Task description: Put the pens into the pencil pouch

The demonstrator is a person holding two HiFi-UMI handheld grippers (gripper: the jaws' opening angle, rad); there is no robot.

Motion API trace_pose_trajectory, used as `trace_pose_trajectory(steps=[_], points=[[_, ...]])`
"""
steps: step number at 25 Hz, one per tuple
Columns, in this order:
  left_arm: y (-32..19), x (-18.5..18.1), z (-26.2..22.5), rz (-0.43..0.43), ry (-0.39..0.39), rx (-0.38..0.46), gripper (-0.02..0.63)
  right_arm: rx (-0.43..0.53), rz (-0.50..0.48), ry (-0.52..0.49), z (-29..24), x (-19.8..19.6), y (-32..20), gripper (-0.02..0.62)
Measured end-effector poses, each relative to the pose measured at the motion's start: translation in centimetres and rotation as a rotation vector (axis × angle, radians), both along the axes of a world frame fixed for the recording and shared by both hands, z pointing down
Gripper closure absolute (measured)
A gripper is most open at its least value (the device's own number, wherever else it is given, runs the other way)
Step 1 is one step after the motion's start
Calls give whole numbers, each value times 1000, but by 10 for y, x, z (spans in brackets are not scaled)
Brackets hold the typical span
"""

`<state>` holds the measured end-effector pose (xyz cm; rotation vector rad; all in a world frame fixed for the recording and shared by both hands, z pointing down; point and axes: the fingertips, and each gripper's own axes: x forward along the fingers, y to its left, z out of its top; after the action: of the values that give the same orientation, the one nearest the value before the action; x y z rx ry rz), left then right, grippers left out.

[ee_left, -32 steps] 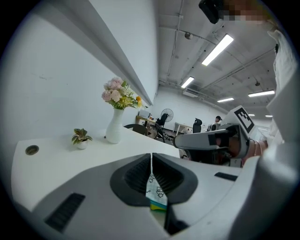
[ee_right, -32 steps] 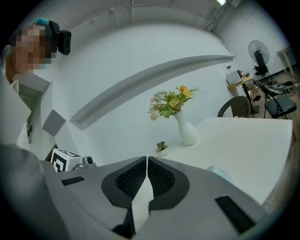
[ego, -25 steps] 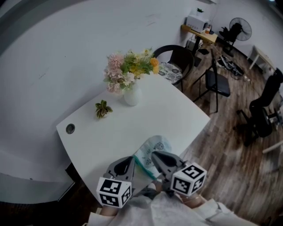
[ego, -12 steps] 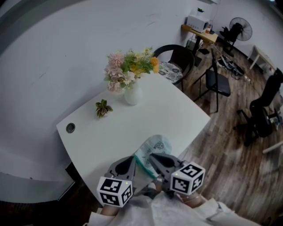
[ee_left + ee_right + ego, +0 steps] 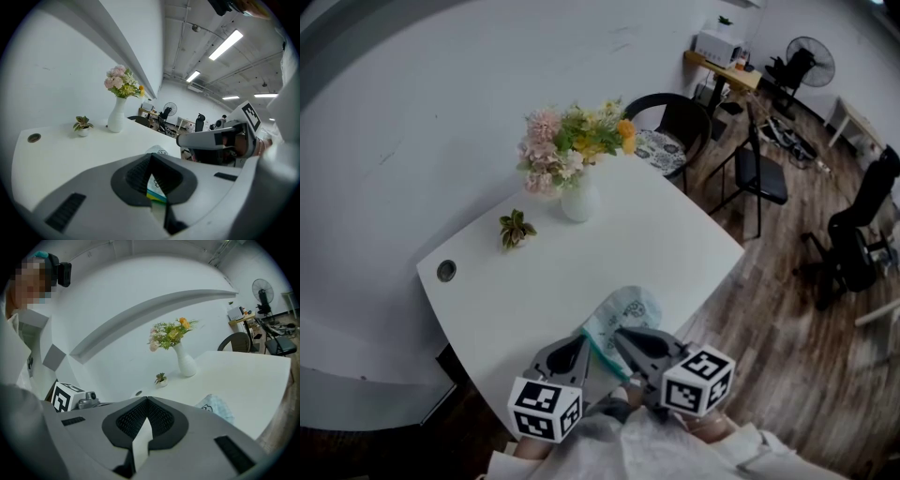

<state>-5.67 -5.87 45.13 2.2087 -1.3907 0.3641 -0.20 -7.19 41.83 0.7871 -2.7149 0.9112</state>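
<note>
Standing by, I see the person holding both tools low over the near edge of the white counter [image 5: 581, 267]. The pencil pouch [image 5: 625, 307] lies flat on it just ahead of them. The left tool [image 5: 578, 337] and the right tool [image 5: 619, 332] sit side by side, close together, and the pouch's green band [image 5: 602, 352] runs down between them.

Each tool has its jaws pressed together. In the left gripper view the left tool's tips [image 5: 151, 155] meet, and the slot behind them shows only the pouch's pale fabric and its green and yellow band [image 5: 157, 196] lying beyond. Nothing looks pinched there. In the right gripper view the right tool [image 5: 146, 398] is closed as well, with bare counter showing through its slot and the pouch [image 5: 216, 408] off to one side.

No pen shows anywhere on the counter. The only other things on it are a vase of flowers [image 5: 579, 200], a small potted plant [image 5: 516, 228] and a cable hole [image 5: 446, 271], all well away at the far side. Whether pens already lie inside the pouch I cannot tell.

My guess is that the task sits at one of its ends, with no pen in hand. If pens still have to go in, they must first be found. One tool would then need to spread and catch the pouch's mouth by the green band. The limp fabric would likely slide or fold unless it is held.
</note>
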Motion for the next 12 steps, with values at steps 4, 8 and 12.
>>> trace_pose_trajectory(steps=[4, 8, 12], points=[[0, 4, 0, 12, -2, 0, 600, 5, -11, 4, 0, 0, 1, 589], [-1, 5, 0, 16, 3, -1, 600, 9, -35, 4, 0, -1, 5, 589], [1, 8, 6, 33, 8, -21, 600, -2, -33, 12, 4, -1, 4, 589]])
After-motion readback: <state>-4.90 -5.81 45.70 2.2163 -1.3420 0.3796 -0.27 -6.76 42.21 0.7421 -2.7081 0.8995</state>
